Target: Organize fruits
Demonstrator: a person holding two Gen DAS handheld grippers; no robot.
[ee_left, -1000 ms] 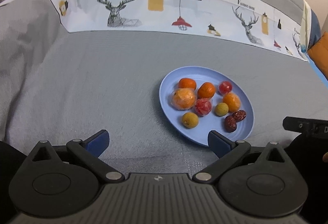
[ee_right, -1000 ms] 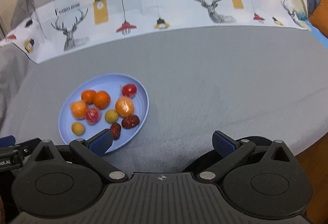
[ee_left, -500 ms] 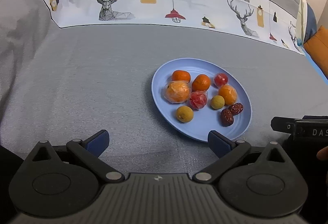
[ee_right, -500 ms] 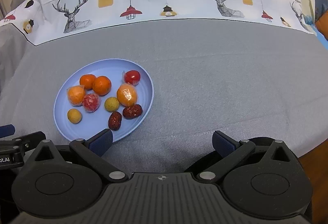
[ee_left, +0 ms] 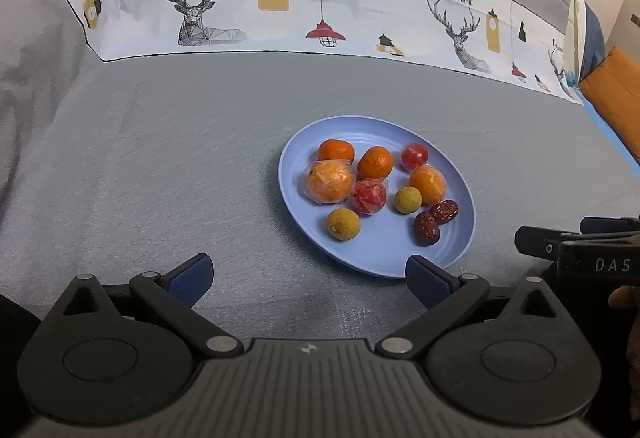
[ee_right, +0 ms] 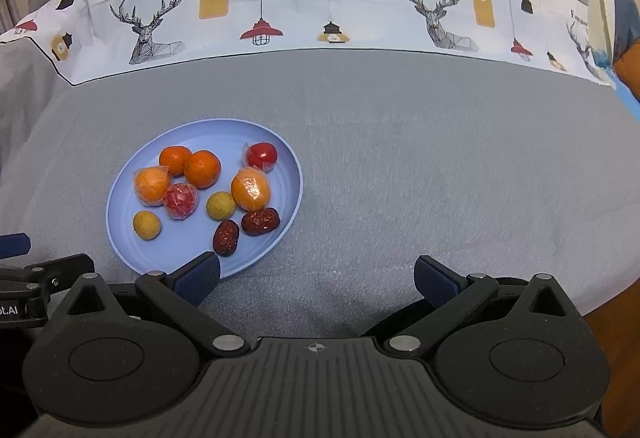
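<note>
A blue plate (ee_left: 452, 254) lies on the grey cloth and shows in the right wrist view too (ee_right: 124, 238). On it are oranges (ee_left: 375, 162), wrapped orange fruit (ee_left: 330, 181), wrapped red fruit (ee_left: 370, 196), two yellow-green round fruits (ee_left: 343, 224) and two dark red dates (ee_left: 426, 228). My left gripper (ee_left: 307, 278) is open and empty, just short of the plate's near rim. My right gripper (ee_right: 316, 276) is open and empty, its left finger (ee_right: 198, 276) over the plate's near rim.
A grey cloth (ee_left: 160, 165) with a white deer-and-lamp printed band (ee_left: 280, 5) covers the surface. An orange cushion (ee_left: 614, 97) sits at the far right. The cloth's right edge drops off in the right wrist view (ee_right: 600, 302).
Both views have shifted a little: the plate sits slightly higher and nearer in each frame than a second ago. Both grippers stay open; the fruit has not moved on the plate.
</note>
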